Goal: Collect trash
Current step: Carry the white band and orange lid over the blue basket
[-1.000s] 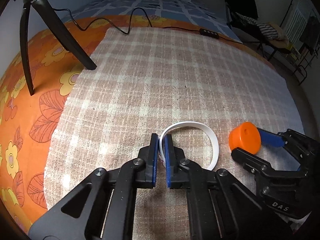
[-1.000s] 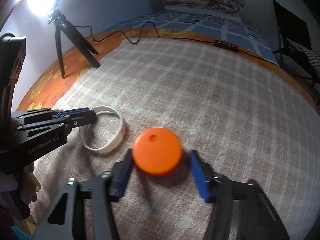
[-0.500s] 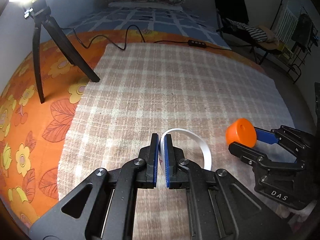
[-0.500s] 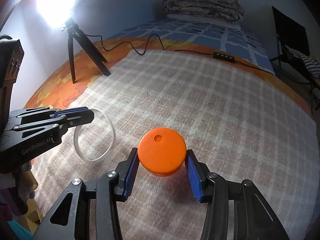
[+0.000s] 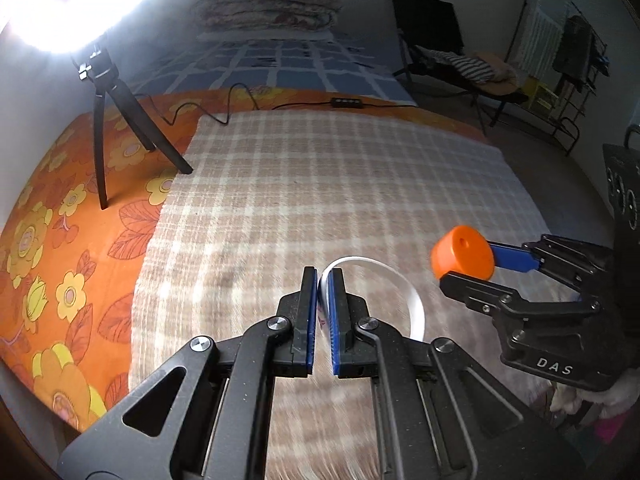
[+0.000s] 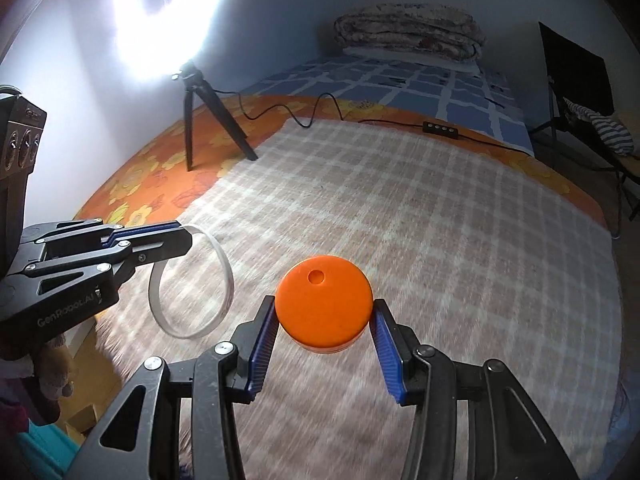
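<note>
My left gripper (image 5: 323, 280) is shut on a thin white plastic ring (image 5: 414, 300), which hangs in the air above the checked blanket (image 5: 340, 184). From the right wrist view the same white ring (image 6: 224, 276) dangles from the left gripper (image 6: 176, 236) at the left. My right gripper (image 6: 324, 316) is shut on a round orange cap (image 6: 324, 304) with a small hole in its top, lifted off the blanket. In the left wrist view the orange cap (image 5: 462, 252) sits in the right gripper (image 5: 476, 260) to the right of the ring.
A lit ring light on a black tripod (image 5: 108, 120) stands at the left on an orange flowered sheet (image 5: 60, 240). A black cable with a switch (image 5: 346, 102) crosses the far end of the bed. A folding chair (image 5: 440, 40) stands at the right.
Both grippers have risen, lifting the ring and the cap off the blanket. The right gripper went from open around the cap to shut on it.
</note>
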Demonstrator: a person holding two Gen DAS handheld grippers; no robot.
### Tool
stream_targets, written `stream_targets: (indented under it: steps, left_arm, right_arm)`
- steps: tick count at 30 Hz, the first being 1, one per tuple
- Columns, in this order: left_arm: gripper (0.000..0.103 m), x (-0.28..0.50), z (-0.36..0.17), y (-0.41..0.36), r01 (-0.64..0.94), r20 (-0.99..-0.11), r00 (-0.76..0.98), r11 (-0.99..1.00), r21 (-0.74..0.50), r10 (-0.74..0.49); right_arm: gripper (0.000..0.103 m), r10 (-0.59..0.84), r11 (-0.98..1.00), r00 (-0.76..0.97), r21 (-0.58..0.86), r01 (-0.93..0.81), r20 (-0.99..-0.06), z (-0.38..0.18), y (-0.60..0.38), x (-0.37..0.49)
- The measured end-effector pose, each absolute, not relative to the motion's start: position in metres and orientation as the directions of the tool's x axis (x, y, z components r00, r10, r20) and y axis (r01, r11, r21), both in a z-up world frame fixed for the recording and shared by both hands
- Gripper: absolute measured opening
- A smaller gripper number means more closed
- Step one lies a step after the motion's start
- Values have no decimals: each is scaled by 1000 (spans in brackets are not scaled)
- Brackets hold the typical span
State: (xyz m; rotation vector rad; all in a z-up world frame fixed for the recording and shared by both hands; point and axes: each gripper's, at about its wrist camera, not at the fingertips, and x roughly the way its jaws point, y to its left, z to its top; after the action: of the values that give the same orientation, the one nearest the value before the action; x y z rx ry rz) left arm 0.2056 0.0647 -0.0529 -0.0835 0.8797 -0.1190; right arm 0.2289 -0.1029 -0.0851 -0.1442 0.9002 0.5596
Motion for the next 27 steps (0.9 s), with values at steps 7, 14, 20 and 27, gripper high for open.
stream_targets:
  steps: [7,14,20,27]
  left_arm:
    - [3,160,-38,51,90,-748,644,987,-132,-159]
    - [3,119,-33,38,100,-747,643,985,-138,-169]
    - [3,86,-41,27,100,-758,627,984,-151,-180]
    - [3,50,-63,11,102,-783,591,981,-166,-194]
  right_arm:
    - [48,397,839,507,79,-538,-765,-71,-114,186]
    - [48,410,836,500,95,-541,-763,-64,-132,142]
    - [48,411,835,492,101,-541,-767,-67,-147,107]
    - [48,423,832,457,136,-538,-782,-84,-164,72]
